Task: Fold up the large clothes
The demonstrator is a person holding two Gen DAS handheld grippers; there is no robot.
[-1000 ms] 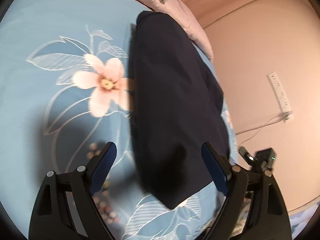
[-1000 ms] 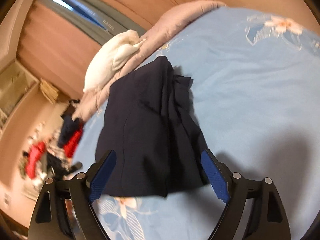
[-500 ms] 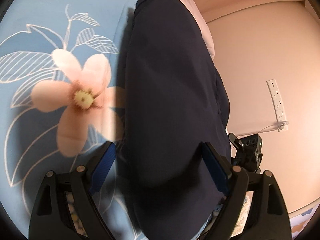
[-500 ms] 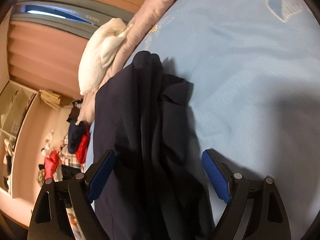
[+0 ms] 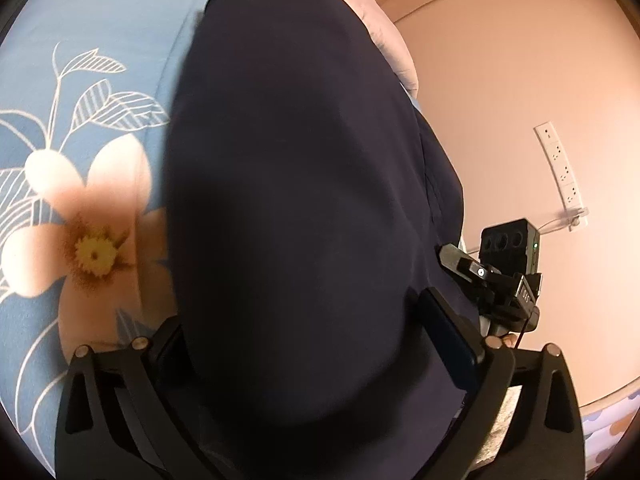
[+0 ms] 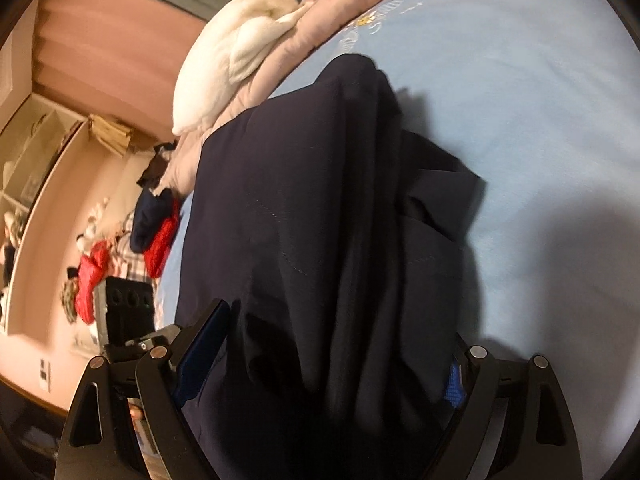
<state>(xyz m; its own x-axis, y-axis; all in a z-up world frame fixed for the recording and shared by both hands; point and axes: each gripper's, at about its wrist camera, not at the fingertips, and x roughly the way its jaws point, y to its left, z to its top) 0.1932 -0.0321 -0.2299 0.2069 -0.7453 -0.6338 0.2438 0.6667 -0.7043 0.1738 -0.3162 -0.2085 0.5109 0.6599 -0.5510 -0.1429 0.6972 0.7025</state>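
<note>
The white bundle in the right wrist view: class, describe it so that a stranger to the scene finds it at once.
Start at the blue bedsheet and follow it to the pink quilt heaped along its far edge. The white bundle lies on top of that quilt, beyond the dark navy garment. It is the only white, fluffy thing there.

Garment: lies lengthwise on the bedsheet, its near end between the fingers of both grippers.
Left gripper: jaws opening, one finger either side of the garment.
Right gripper: astride the same end, beside the left gripper.
Quilt: along the bed's far edge, behind the garment.
Towel: on the quilt.
Power strip: on the floor beside the bed.
Clothes pile: on the floor, beyond the bed.
</note>
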